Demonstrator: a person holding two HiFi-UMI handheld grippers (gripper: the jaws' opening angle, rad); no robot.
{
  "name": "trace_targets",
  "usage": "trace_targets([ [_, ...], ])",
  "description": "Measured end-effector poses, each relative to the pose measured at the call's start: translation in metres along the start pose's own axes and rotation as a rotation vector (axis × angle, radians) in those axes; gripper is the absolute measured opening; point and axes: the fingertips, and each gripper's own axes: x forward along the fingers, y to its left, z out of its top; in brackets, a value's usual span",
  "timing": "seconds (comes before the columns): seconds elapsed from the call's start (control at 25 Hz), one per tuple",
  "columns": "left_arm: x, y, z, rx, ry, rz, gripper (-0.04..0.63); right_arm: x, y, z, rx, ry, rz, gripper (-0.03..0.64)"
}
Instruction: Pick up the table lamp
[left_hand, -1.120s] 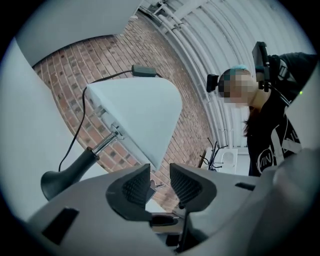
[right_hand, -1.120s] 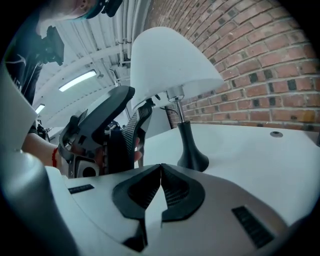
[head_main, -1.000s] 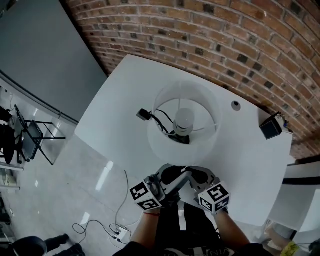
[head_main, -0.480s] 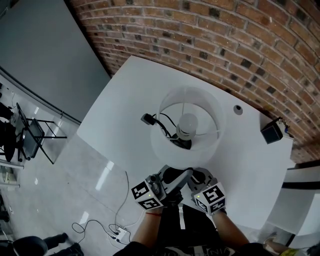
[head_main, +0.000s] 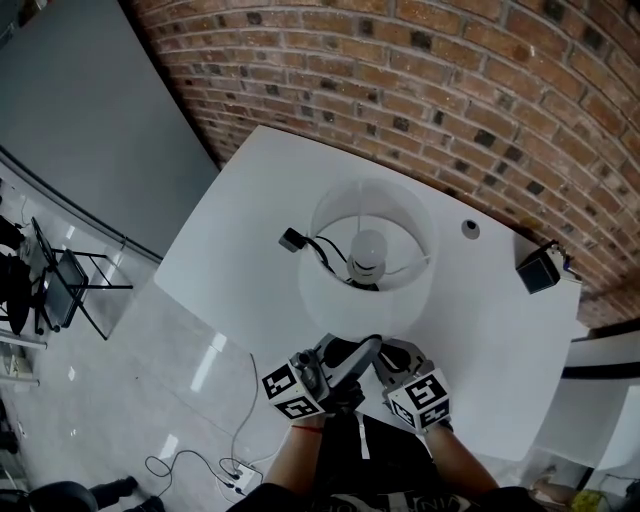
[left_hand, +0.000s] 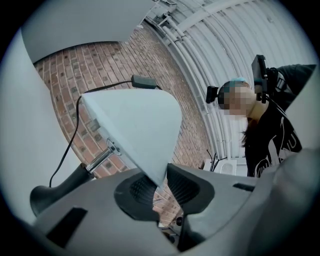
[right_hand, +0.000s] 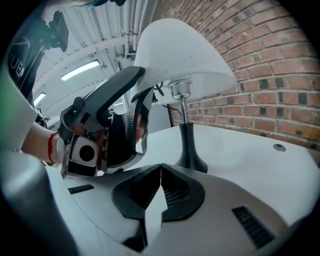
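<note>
- Head view: the table lamp stands on the white bench at frame centre. The left gripper reaches the near rim of its lampshade.
- Left gripper view: the jaws have just been closing and straddle that rim, half-shut and not clearly pinching. A grasp looks imminent.
- Right gripper view: the right gripper has its jaws fully together, holding nothing. No legible writing.

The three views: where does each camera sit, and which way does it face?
Head view: on the person's head, facing steeply down on the table lamp; forearms, left gripper and right gripper show.
Left gripper view: on that gripper, facing upward; jaws, just closing, straddle the shade's rim; the person's torso shows.
Right gripper view: low, facing across the table at the lamp's base; jaws shut, empty; the left hand shows.
Shared: both gripper views show shade and brick wall.
</note>
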Motion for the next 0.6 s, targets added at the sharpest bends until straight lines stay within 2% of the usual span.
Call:
trace_targets([
  [0.6, 0.021, 0.022, 0.04, 0.032, 0.002, -0.001, 0.046, 0.013, -0.019, 0.021, 0.015, -0.006, -0.063, 0.003],
])
